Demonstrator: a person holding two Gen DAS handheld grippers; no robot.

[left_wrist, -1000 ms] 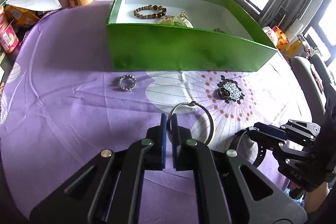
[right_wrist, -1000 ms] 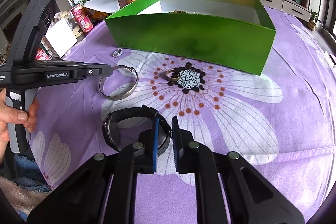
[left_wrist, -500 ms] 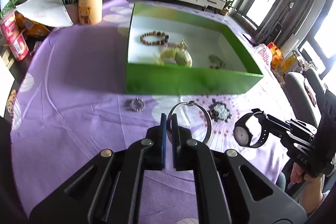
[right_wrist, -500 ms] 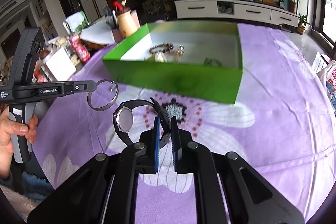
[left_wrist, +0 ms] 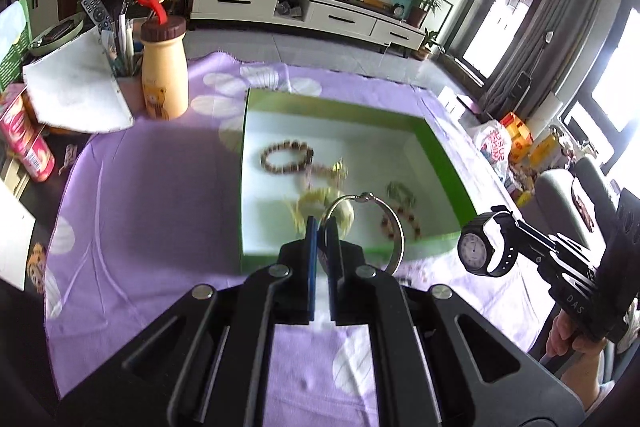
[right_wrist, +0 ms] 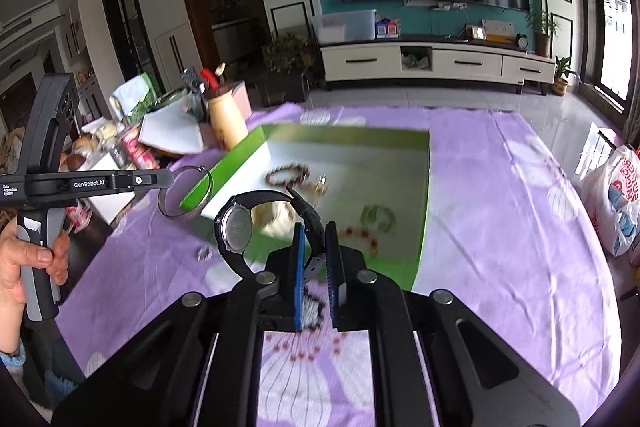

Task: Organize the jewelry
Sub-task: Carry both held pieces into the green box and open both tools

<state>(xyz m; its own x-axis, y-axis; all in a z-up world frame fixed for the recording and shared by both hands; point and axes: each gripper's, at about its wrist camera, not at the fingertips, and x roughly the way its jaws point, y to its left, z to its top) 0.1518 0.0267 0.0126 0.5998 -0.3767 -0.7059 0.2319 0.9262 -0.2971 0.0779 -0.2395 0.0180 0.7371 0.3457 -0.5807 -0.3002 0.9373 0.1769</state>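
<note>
Both hands up over the table now — left gripper [left_wrist: 322, 227] has its jaws pinched tight on the rim of a silver bangle [left_wrist: 380, 223], the hoop sticking out to the side so it hangs free of the fingers. Right gripper [right_wrist: 314, 239] is clamped on the strap of a black watch [right_wrist: 240, 227], face dangling off to the left. Edge grips on both, prob. so each piece can just drop clean when the jaws let go.

Target looks like the green box [left_wrist: 444, 151] — a bead bracelet [left_wrist: 286, 157] and other bits already lie inside, so the two carried pieces are held above and near its front wall, not in it yet.

Views differ: left cam looks nearly straight down into the box and catches the watch dial side-on at right. Right cam shows the case back instead, plus a small ring [right_wrist: 203, 251] on the purple cloth [right_wrist: 500, 195] outside the box — hidden from the left cam.
</note>
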